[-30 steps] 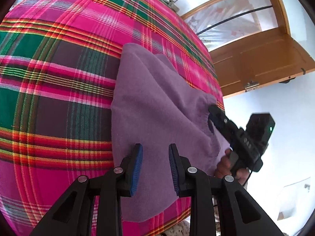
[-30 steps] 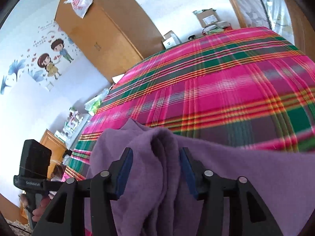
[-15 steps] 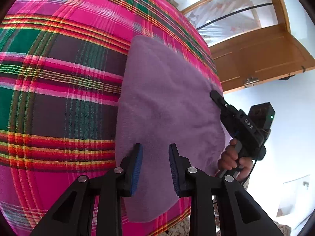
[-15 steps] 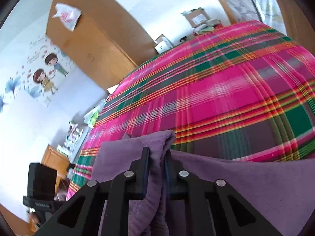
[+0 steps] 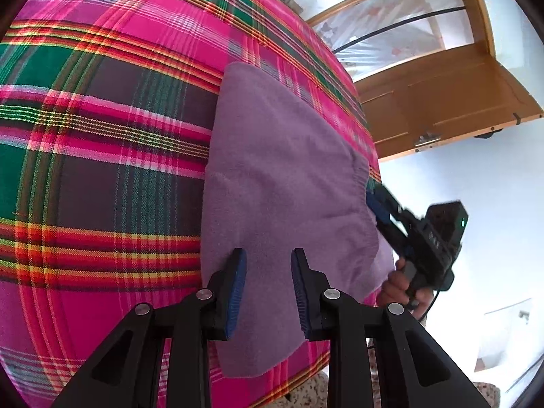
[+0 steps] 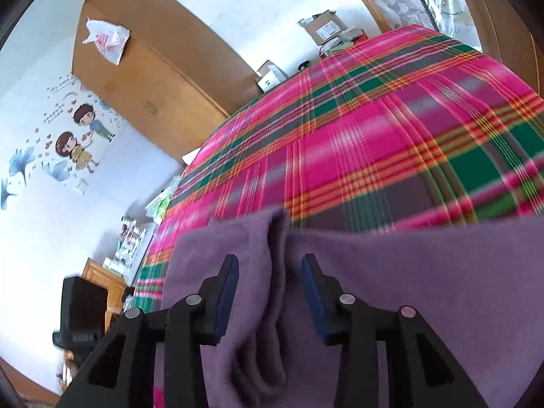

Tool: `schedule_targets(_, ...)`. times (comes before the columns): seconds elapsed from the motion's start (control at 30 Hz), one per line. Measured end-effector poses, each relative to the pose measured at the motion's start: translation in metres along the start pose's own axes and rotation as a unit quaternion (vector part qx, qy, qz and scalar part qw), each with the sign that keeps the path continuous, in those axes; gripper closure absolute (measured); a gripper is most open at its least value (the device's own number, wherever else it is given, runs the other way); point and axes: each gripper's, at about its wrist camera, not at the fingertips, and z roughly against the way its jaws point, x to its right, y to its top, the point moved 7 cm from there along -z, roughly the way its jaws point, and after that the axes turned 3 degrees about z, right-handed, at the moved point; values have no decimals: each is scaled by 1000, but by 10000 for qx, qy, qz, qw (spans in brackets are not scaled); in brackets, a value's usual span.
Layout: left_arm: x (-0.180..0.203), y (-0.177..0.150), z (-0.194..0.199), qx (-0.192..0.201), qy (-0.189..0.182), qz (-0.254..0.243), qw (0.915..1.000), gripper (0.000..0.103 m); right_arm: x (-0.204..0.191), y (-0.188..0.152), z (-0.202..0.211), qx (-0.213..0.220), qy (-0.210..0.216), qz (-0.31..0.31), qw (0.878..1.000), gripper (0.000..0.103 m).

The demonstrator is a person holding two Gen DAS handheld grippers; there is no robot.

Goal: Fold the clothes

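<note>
Left claw (image 5: 266,289) hovers over the near end of the purple garment (image 5: 285,183), jaws part-way apart, nothing pinched; the blue pads (image 5: 238,285) show clear of the cloth as far as the left wrist view lets me judge, fabric simply lies below and between them. Right claw (image 6: 270,292) has its jaws opening, with a raised ridge of the same purple garment (image 6: 408,292) standing in the gap; pads do not look pressed on it, so I read it as letting go, not gripping. In the left wrist view the right claw (image 5: 380,204) sits at the garment's right edge, by the gathered hem, with a hand (image 5: 401,282) on its handle.

Progress, judged: garment already lies as a compact, roughly rectangular flat packet on the plaid bed cover (image 5: 102,136), near the bed's near corner, edges fairly tidy, so at least one fold looks done. Left over: the puckered ridge near the right claw needs flattening, maybe one more fold across; can't tell how many layers are stacked. No other clothes visible on the bed.

Farther off: bare plaid cover runs away behind the garment, then cardboard boxes (image 6: 326,27) at the far edge, a wooden wardrobe (image 6: 153,78), a wooden door (image 5: 452,102).
</note>
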Motion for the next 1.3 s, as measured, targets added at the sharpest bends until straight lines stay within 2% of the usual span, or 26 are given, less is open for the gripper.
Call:
schedule_targets(0.1,0,-3,3,6,-38,5,10000,75,-1,-17,1,-163,214,-57,9996,54)
schedule_targets(0.23,2,-7,3,-12,-52,2,10000,75,-4,-28,-9,-294,248,-95,9992,53)
schedule_targets(0.5,4,-10,5,0,-57,31,10000,75,-17,-30,-15,-446,136,226,9987,51)
schedule_targets(0.53,4,-10,5,0,-55,34,10000,75,-17,-30,-15,-442,115,242,9987,54)
schedule_targets(0.57,4,-10,5,1,-54,42,10000,75,-18,-31,-15,-455,122,244,9986,65)
schedule_targets(0.6,5,-10,5,2,-53,50,10000,75,-19,-33,-15,-492,161,245,9984,72)
schedule_targets(0.77,6,-10,6,11,-38,61,10000,75,-22,-34,-6,-414,497,123,9978,82)
schedule_targets(0.9,7,-10,10,46,-61,41,10000,75,-30,-33,-1,-330,615,142,9975,84)
schedule_targets(1.07,7,-12,13,60,-92,22,9999,75,-35,-30,13,-217,862,-118,9960,84)
schedule_targets(1.3,12,-15,11,7,-126,-55,9999,75,-23,-27,35,6,754,-270,9968,84)
